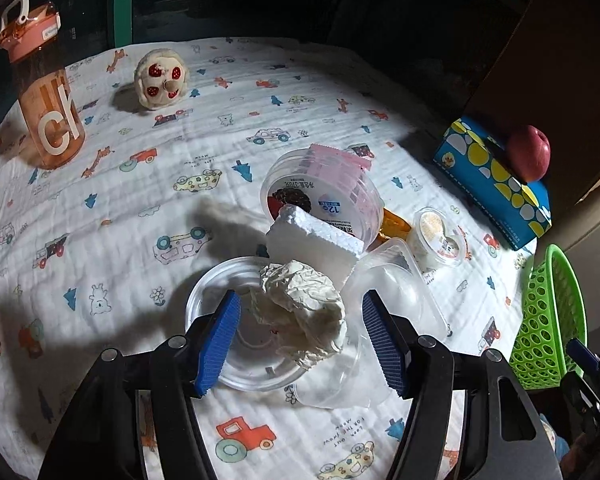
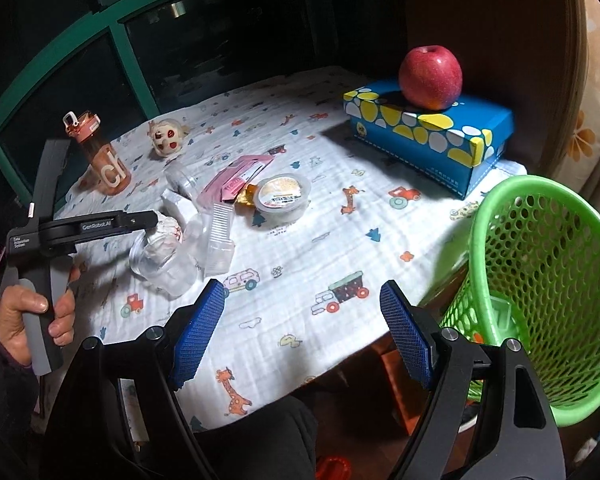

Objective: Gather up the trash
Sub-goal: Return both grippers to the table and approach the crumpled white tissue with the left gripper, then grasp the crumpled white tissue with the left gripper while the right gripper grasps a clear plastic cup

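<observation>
My left gripper (image 1: 300,334) is open, its blue pads on either side of a crumpled white paper ball (image 1: 304,312) that lies in a clear plastic lid (image 1: 236,364). Around it lie a white foam block (image 1: 308,240), a clear plastic tub (image 1: 396,288), a round labelled container (image 1: 320,192) and a small sealed cup (image 1: 436,236). My right gripper (image 2: 302,332) is open and empty, above the table's near edge. The green mesh basket (image 2: 548,280) stands to its right, with a clear piece inside. In the right wrist view the left gripper (image 2: 156,236) sits at the trash pile (image 2: 204,224).
An orange water bottle (image 1: 44,88) and a small plush toy (image 1: 162,78) stand at the far left. A red apple (image 2: 430,72) rests on a blue tissue box (image 2: 428,136) at the back right. The printed cloth (image 2: 300,240) covers the table.
</observation>
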### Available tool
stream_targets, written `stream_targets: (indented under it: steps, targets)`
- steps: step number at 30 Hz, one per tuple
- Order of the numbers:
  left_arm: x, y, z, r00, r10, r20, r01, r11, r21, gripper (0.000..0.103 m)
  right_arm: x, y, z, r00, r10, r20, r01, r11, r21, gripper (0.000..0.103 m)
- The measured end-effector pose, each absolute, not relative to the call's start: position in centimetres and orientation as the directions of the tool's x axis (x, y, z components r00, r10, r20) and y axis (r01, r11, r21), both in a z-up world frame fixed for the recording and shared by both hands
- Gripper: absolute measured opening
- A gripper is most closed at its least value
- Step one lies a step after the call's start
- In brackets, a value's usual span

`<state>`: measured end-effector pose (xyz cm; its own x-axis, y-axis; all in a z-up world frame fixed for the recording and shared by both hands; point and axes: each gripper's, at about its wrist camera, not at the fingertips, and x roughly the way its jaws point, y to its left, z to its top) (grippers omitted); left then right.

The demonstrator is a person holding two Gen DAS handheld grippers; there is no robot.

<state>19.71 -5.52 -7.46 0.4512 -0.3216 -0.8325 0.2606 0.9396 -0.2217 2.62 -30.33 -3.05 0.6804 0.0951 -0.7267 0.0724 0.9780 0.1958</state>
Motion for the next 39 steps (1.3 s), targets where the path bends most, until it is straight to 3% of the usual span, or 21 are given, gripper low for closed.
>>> stream_targets:
  steps: [3,9,12,30,39]
  targets:
    - [20.5,-5.8,-8.4,0.429,-0.325,-0.843,0.258,0.938,-0.230,0.061,3.1,-29.7,-3.4,0.670,0.108,-0.735,0.056,0.979,0.195,0.080]
    - [21.2,-5.4,-9.2,0.413,-0.363,-0.835,0.262,0.926,-0.273,0.042,4.0,-28.1,-4.0,0.656,0.137,-0.743,0.013,0.981,0.193,0.080]
    - [21.0,-5.1,-8.9,0.417,-0.379,-0.826,0.268,0.920,-0.286,0.039,4.4,-27.3,-4.1,0.650,0.155,-0.744,-0.008,0.980,0.197,0.080]
    - [18.3,0.2,-2.8,0.547,-0.367,-0.753,0.246,0.930,-0.274,0.038,9.5,-18.2,-6.4,0.557,0.338,-0.759,-0.289,0.935,0.205,0.079]
    - [18.3,2.8,-2.7,0.560,-0.347,-0.752,0.207,0.938,-0.278,0.038,12.2,-14.7,-8.5,0.519,0.298,-0.801,-0.399,0.913,0.082,0.077]
